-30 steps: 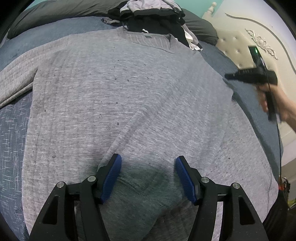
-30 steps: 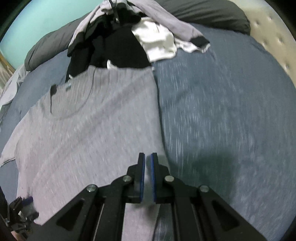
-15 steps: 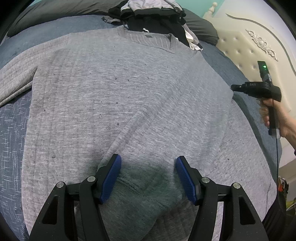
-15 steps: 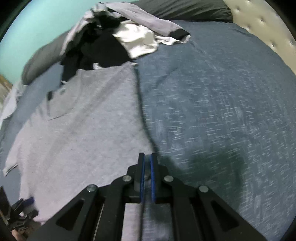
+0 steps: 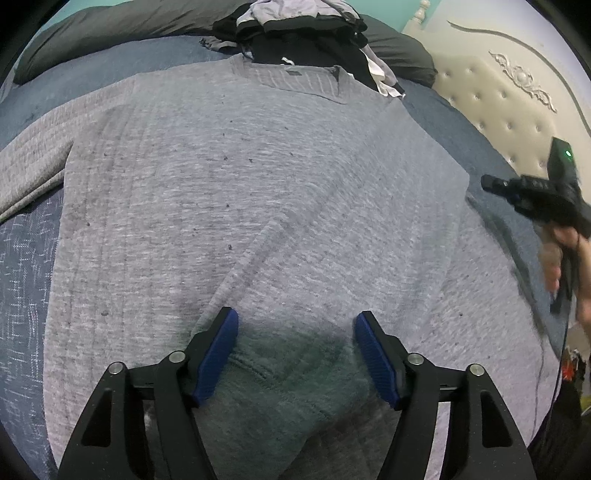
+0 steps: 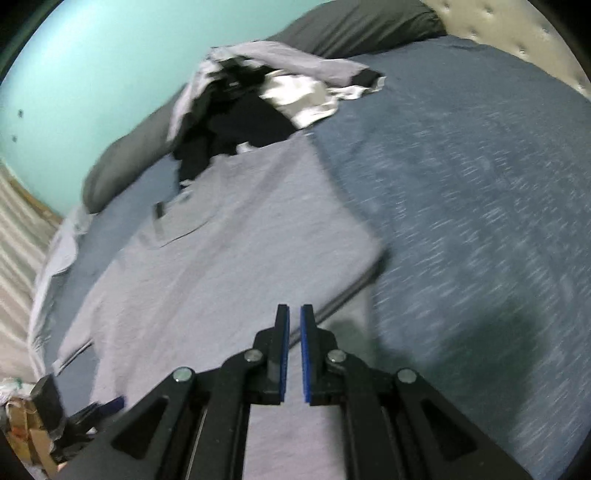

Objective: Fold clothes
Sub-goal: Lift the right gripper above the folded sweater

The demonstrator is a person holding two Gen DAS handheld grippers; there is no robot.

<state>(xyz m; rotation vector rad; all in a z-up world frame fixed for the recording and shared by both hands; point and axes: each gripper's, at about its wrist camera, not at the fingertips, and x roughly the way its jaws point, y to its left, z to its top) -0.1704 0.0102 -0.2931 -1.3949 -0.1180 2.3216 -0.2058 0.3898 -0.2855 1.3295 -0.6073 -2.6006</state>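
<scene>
Nearest the left wrist cam, the left gripper [image 5: 295, 354] is held over the folded-in sleeve cuff [image 5: 280, 373] of the grey sweater [image 5: 258, 192]. Its jaws have just been opening a bit wider; the cuff lies under the gap betw. the blue pads, but nothing is pinched, so the sleeve is judged released and left where it was laid. The hand itself is kept steady over that spot.

The sweater is spread flat on the blue bedspread [image 5: 22, 280], collar away from the cam. The sleeve on the right of this view is seen folded diagonally across the chest; the other sleeve [image 5: 33, 166] is left stretched out to the left, not yet folded.

Off to the right, the right gripper [image 6: 291, 332] is being swung away from the garment's edge, more so than a sec. ago: in the left view it is seen further out past the hem side, w/ the hand [image 5: 565, 258] blurred. Its jaws are closed to a thin slit w/ no cloth betw. them.

For the task: first sleeve fold looks done; far sleeve prob. comes next.

Further back, a pile of unfolded clothes [image 6: 258, 96] is waiting by the dark pillow [image 6: 354, 26], w/ the tufted headboard [image 5: 491, 110] beyond.
</scene>
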